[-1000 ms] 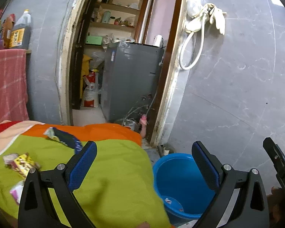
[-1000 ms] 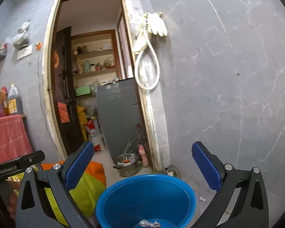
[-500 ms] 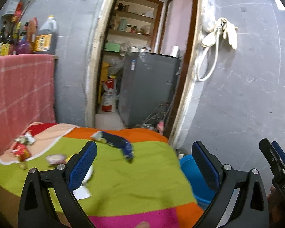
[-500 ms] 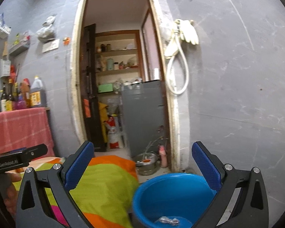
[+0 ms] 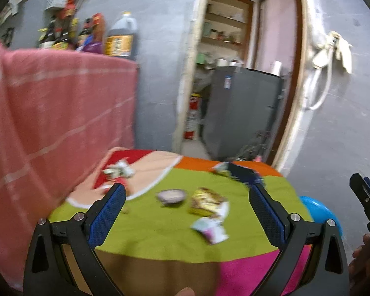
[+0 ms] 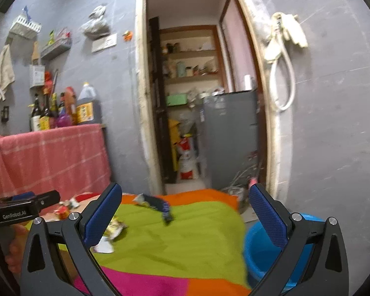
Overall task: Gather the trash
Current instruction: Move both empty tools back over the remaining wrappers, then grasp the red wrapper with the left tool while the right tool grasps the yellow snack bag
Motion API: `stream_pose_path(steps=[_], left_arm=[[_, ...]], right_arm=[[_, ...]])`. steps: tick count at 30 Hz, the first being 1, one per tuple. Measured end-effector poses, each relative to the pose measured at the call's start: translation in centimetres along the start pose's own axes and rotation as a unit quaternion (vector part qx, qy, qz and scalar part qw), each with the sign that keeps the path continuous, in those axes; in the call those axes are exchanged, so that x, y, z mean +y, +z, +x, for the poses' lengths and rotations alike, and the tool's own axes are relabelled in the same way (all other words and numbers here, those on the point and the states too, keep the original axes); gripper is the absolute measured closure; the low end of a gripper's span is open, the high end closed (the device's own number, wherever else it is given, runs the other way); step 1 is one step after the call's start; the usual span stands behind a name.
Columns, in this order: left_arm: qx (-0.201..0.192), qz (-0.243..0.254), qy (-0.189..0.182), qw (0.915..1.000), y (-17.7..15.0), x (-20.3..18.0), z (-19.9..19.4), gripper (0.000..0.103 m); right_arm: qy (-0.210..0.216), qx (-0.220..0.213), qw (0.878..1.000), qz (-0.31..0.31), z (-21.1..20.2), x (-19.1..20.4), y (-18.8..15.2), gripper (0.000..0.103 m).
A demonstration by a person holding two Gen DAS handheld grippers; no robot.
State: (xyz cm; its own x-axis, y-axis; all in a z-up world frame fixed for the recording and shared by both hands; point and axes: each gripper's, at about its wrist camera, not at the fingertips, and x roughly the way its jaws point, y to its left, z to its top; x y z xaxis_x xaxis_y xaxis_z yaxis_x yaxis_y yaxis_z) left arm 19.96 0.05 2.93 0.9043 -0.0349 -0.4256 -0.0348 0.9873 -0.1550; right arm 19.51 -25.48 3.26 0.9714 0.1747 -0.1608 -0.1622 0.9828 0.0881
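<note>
Left tongs: wide apart, holding nothing, hanging above the near edge of the cloth-covered desk.
Right tongs: wide apart and empty too, above the desk's near right part.
Trash: several wrappers lie loose on the green middle of the cloth.
Yellow wrapper: near the middle, crumpled, between the left tongs' jaws in that view.
White packet: just in front of the yellow wrapper, touching or nearly so, nearest the near edge.
Round lid: just left of the yellow wrapper; blurred, so lid or small cup I cannot tell.
Blue wrapper: at the far right corner, partly folded up off the cloth.
Small scraps: at the far left corner, on the red and peach patch.
Handling: my judgement is that all of these are very light, thin and soft, with a slick film surface; they will crumple and not resist, and may slip out of a shallow pinch.
Where to grip: a raised fold or crumpled ridge looks best, since a flat edge sits tight against the cloth, and the cloth itself could get pinched.
Bucket: blue, on the floor beside the desk's right edge, open-topped.
Bucket contents: not visible from either view now.
</note>
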Motion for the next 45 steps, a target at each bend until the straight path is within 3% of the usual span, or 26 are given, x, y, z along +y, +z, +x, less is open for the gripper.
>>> stream_pose_path(steps=[10, 20, 25, 27, 32, 35, 41, 43, 45], left_arm=[[0.041, -0.008, 0.071, 0.9966, -1.0, 6.0, 1.5, 0.005], [0.096, -0.026, 0.078, 0.9920, -0.8, 9.4, 5.4, 0.005], [0.111, -0.033, 0.062, 0.9913, -0.4, 9.7, 7.4, 0.007], [0.118, -0.026, 0.055, 0.9911, -0.2, 9.5, 8.1, 0.020], [0.124, -0.022, 0.041, 0.9912, 0.0, 9.3, 9.5, 0.039], [0.135, -0.022, 0.031, 0.9901, -0.1, 9.3, 10.4, 0.052], [0.144, -0.031, 0.024, 0.9888, -0.3, 9.7, 10.8, 0.071], [0.144, -0.034, 0.022, 0.9887, -0.3, 9.8, 10.8, 0.072], [0.143, -0.034, 0.017, 0.9889, -0.3, 9.8, 10.8, 0.077]], right_arm=[[0.062, 0.079, 0.995, -0.005, 5.5, 4.6, -1.7, 0.000], [0.105, 0.187, 0.977, -0.011, 11.3, 6.8, -3.5, 0.000], [0.116, 0.246, 0.962, -0.022, 13.8, 8.1, -4.7, 0.003], [0.121, 0.271, 0.955, -0.028, 14.8, 8.7, -5.3, 0.007], [0.141, 0.307, 0.941, -0.037, 16.4, 9.9, -6.3, 0.017], [0.150, 0.322, 0.934, -0.046, 17.0, 10.6, -6.6, 0.017], [0.150, 0.348, 0.924, -0.062, 18.5, 11.9, -7.0, 0.021], [0.142, 0.353, 0.922, -0.065, 19.0, 12.2, -7.1, 0.025], [0.136, 0.361, 0.920, -0.069, 19.5, 12.4, -7.3, 0.036]])
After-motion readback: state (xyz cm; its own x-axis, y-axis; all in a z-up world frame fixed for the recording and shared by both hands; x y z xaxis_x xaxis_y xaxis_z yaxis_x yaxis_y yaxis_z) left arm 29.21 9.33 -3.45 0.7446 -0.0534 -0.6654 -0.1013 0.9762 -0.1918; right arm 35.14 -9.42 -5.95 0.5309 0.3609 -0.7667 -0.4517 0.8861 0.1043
